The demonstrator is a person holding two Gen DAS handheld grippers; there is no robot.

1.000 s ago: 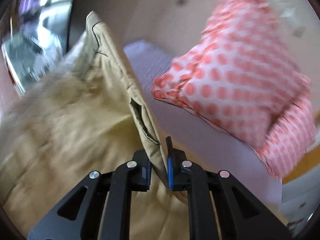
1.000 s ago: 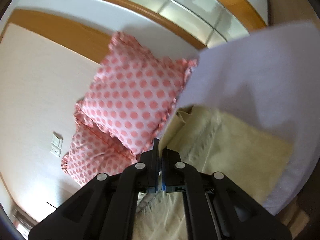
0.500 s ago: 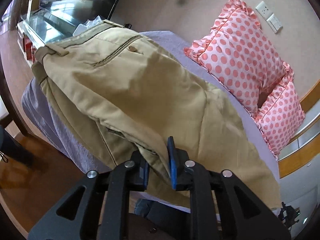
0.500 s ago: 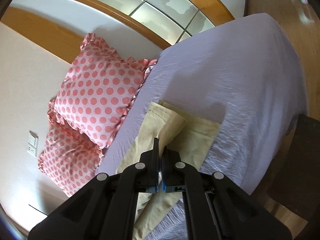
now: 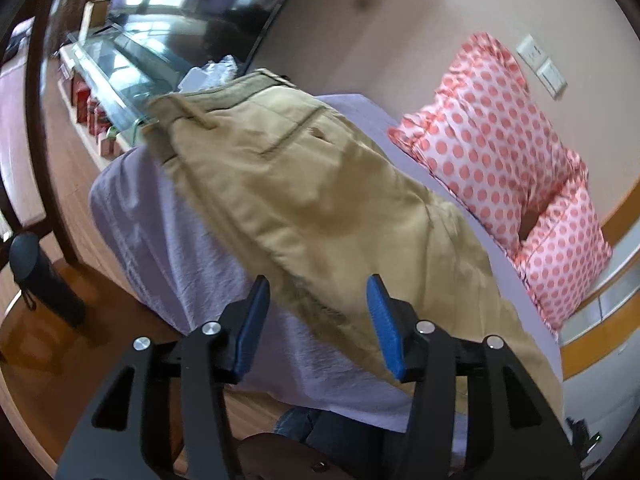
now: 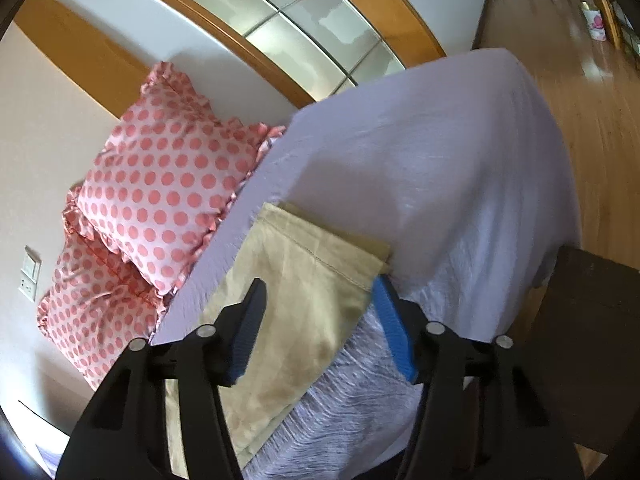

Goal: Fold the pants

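Note:
The khaki pants [image 5: 320, 200] lie along the lavender bed [image 5: 152, 248], waistband and back pocket at the far end in the left wrist view. My left gripper [image 5: 318, 312] is open, its blue pads either side of the pants' near edge without holding it. In the right wrist view the leg hems [image 6: 304, 280] lie flat near the bed's edge. My right gripper [image 6: 320, 312] is open just above the hems, holding nothing.
Two pink polka-dot pillows [image 5: 500, 152] lean against the wall at the bed's head, also in the right wrist view [image 6: 160, 192]. A glass TV stand [image 5: 108, 76] stands beyond the bed's far end. A dark wooden piece [image 6: 592, 352] stands beside the bed. Wooden floor [image 6: 592, 80] surrounds it.
Both grippers have opened and let go of the pants. The pants have dropped from being held up and now lie on the bed.

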